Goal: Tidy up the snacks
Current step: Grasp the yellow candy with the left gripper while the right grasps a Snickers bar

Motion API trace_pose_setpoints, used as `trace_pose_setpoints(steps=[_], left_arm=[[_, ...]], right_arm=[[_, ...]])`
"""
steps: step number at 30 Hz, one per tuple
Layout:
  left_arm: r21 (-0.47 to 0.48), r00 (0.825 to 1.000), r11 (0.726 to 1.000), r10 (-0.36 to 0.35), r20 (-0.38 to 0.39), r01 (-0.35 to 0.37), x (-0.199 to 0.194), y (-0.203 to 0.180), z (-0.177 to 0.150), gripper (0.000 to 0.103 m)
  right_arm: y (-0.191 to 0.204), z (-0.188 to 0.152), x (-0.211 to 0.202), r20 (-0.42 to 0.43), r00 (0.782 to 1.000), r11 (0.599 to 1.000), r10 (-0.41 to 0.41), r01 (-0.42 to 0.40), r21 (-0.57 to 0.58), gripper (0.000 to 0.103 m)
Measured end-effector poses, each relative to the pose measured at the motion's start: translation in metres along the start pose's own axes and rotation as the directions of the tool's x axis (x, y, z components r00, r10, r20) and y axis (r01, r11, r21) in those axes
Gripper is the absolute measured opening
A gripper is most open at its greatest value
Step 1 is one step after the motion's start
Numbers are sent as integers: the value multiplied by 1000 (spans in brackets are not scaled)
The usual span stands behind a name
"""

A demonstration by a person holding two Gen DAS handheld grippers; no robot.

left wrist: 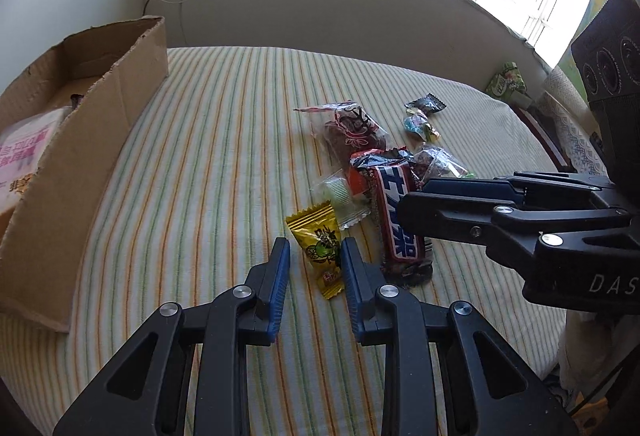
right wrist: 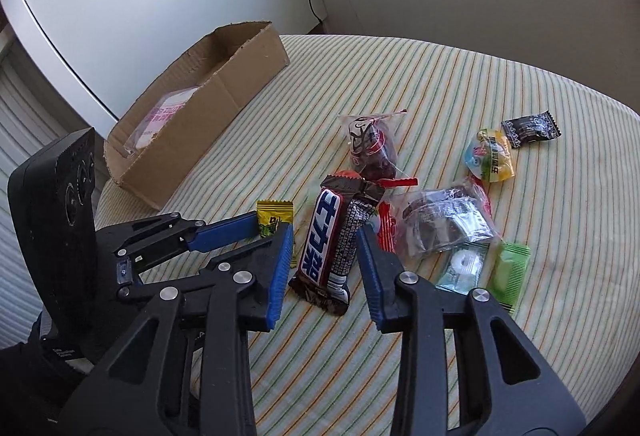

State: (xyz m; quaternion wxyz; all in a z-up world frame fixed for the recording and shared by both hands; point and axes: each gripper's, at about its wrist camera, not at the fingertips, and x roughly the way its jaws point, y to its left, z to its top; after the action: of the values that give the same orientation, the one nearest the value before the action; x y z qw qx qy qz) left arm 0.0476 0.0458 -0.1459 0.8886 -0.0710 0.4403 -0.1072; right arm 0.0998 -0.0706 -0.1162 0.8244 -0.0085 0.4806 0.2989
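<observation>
Several wrapped snacks lie in a heap on the striped tablecloth. My left gripper [left wrist: 314,248] is open, its two fingers on either side of a yellow candy packet [left wrist: 320,252] lying on the cloth. My right gripper [right wrist: 324,236] is open, its fingers on either side of a brown chocolate bar [right wrist: 330,252], which also shows in the left wrist view [left wrist: 400,224]. The right gripper [left wrist: 412,195] reaches in from the right there. The left gripper [right wrist: 272,226] shows in the right wrist view beside the yellow packet [right wrist: 274,218]. An open cardboard box [left wrist: 84,139] stands at the left.
The box [right wrist: 192,115] holds a pink-and-white packet [left wrist: 24,151]. Other snacks: a clear bag of dark pieces [right wrist: 370,147], a green wafer packet [right wrist: 508,268], a yellow-blue jelly cup [right wrist: 490,155], a black candy [right wrist: 530,129]. A wall and window sill lie behind the table.
</observation>
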Motion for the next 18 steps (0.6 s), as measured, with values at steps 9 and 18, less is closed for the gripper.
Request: trace_pose_setpoints(steps=[9,18], left_arm=[[43,1000,999,22,18,-22,2,-4,-2,15],[19,999,999,25,31,-26,-3,-1,-4,12]], right_arm=[[-11,-2,16,-47,999,999,20,-19,26,38],[-5,-3,20,-58,997,999,50,-50,16,27]])
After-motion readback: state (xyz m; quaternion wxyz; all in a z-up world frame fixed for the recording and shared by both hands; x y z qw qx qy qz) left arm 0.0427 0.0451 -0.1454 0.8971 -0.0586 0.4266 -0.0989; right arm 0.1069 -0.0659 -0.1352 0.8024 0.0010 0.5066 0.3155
